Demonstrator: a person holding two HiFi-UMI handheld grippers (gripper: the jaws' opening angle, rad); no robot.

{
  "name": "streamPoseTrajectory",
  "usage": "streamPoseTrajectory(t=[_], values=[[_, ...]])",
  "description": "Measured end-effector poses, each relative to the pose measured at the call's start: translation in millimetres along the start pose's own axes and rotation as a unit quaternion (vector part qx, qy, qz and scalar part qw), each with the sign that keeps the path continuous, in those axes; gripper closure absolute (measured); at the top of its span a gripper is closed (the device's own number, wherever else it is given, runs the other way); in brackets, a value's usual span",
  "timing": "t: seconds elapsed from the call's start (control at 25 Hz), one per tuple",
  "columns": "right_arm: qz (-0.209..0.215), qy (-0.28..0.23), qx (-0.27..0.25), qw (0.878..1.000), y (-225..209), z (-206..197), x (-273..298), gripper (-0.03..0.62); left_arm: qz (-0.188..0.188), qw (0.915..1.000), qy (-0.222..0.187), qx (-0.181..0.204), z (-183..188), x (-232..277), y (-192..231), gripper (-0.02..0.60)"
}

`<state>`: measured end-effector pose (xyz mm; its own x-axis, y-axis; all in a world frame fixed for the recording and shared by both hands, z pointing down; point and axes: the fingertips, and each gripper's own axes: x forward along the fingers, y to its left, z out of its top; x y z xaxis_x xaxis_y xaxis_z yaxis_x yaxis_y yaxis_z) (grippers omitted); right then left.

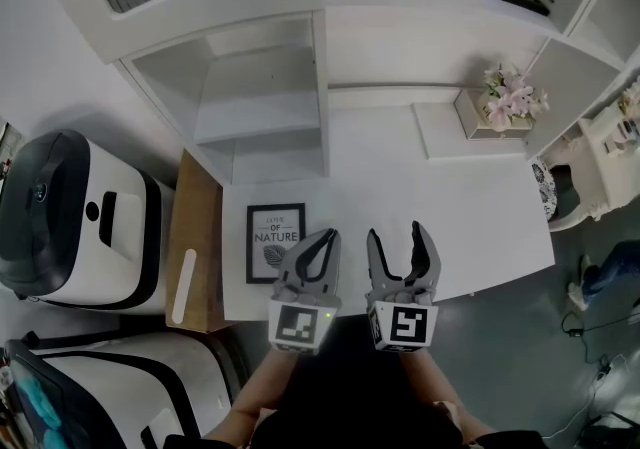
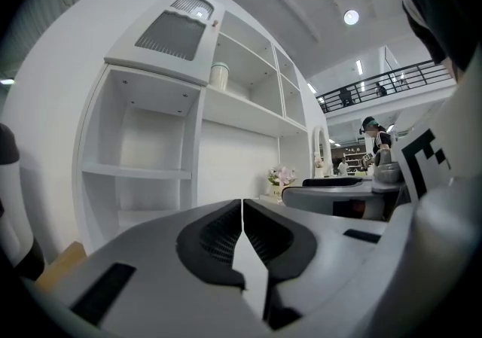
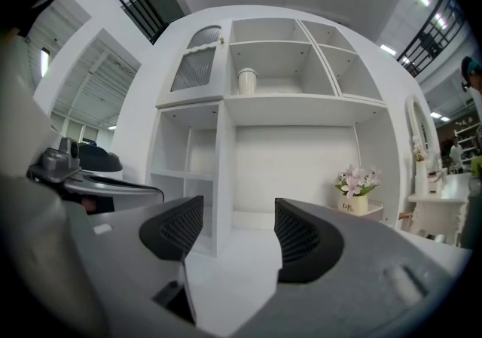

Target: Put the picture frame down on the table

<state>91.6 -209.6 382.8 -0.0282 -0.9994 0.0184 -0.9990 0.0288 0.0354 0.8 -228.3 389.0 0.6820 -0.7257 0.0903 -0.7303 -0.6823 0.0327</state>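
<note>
A: Since the frame (image 1: 275,242) lies flat and face up on the desk (image 1: 470,227), you have nothing in either tongs. It sits left of centre in the lower half of the head view, near the desk's front left corner.

B: Your left tongs (image 1: 327,235) are just right of it there, and they don't touch it. In the left gripper view your left tongs (image 2: 242,205) are fully closed, the two dark pads meeting along one line with nothing between them.

A: Your right tongs (image 1: 397,233) are beside the left ones, at the lower middle of the head view, over the desk's front edge. Both point toward the shelf unit (image 1: 260,107) at the back.

B: In the right gripper view your right tongs (image 3: 239,227) stand partly open. The pads are clearly apart and the gap holds nothing, so only bare desk and the shelf unit show through it.

A: The flowers (image 3: 355,182) are at the middle right of that view, well away from your tongs.
</note>
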Motion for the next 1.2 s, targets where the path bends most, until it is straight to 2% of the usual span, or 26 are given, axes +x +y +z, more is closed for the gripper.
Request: streamPoseTrajectory(t=[0.08, 0.56, 0.76, 1.2], values=[[0.003, -0.005, -0.009, 1.0, 2.8, 1.5, -0.6, 0.322, -0.004, 1.0, 0.0, -0.007, 0.7, 0.1, -1.5, 0.566], [-0.011, -0.026, -0.018, 0.999, 1.9, 9.5, -7.4, 0.584, -0.007, 0.9999, -0.008, -0.013, 3.3, -1.0, -4.2, 0.566], [-0.006, 0.009, 0.007, 1.0, 0.7, -5.1, -8.1, 0.589, -0.005, 0.9999, -0.007, -0.014, 0.9, -1.2, -5.6, 0.566], [-0.005, 0.022, 0.018, 1.0, 0.5, -10.9, -5.3, 0.589, 0.006, 0.9998, -0.001, -0.016, -4.9, -2.4, 1.7, 0.566]])
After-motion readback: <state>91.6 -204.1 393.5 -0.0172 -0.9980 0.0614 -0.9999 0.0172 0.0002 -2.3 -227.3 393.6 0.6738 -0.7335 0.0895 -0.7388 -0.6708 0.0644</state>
